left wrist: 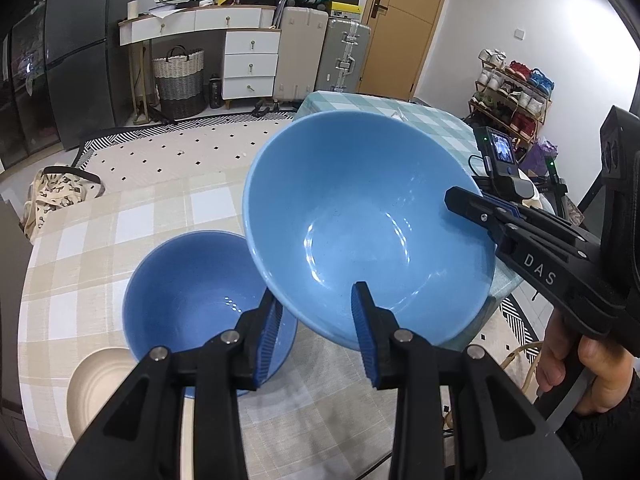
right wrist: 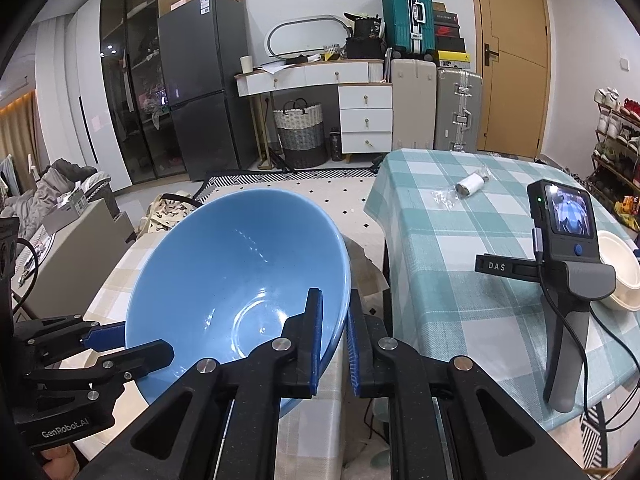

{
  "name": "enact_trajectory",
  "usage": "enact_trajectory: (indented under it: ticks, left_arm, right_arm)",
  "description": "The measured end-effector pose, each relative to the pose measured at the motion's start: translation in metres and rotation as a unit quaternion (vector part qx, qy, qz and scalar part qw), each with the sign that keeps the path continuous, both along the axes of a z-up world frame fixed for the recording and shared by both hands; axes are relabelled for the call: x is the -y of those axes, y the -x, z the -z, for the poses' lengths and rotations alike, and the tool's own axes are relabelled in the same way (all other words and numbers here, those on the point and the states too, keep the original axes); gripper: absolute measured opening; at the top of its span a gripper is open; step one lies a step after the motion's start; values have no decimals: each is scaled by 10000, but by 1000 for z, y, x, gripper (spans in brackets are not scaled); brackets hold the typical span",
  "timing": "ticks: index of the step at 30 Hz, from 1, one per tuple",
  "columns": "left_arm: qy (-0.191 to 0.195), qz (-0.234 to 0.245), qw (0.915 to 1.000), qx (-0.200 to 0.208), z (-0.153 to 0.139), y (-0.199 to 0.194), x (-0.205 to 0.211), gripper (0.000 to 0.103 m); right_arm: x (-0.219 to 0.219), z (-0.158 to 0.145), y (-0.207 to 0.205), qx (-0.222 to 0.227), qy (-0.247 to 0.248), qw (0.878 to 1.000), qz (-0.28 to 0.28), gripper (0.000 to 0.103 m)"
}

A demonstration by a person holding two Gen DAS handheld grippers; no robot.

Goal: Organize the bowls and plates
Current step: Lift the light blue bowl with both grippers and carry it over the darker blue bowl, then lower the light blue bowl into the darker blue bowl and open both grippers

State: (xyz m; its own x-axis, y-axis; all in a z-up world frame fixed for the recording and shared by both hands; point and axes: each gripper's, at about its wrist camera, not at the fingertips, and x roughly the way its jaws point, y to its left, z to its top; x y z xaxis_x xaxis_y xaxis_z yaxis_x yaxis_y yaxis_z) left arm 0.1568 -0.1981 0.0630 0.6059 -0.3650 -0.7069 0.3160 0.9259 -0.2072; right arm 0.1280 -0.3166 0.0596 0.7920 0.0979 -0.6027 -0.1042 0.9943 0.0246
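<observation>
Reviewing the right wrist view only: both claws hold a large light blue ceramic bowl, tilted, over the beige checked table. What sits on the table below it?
Observer: In the left wrist view a smaller, darker blue ceramic bowl stands upright on the beige checked tablecloth, lower left of the large light blue bowl.
Reviewer: Anything else beside it?
Observer: Yes, a cream ribbed dish lies just left of that darker bowl, near the table's edge. Whether they touch I cannot tell.

Big light-blue bowl (left wrist: 372,224) is up off the desk (left wrist: 100,232), tilted, its glossy inside showing. Under its lower rim, a smaller, darker blue bowl (left wrist: 192,300) sits upright on the beige check cloth, a cream dish (left wrist: 96,388) just beside it at the near left edge.
</observation>
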Motion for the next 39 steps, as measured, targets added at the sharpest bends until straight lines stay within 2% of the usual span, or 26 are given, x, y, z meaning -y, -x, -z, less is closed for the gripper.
enact_trajectory:
  ticks: [18,39]
  left_arm:
    - [-6,-278,9996,93,-4,7,-39,34]
    - [-41,-584,9983,55,3,8,-77,34]
  right_arm:
    - [-42,-8,3,155,32,9991,-385,13]
    - [-81,11,-8,-64,116,9971,-747,16]
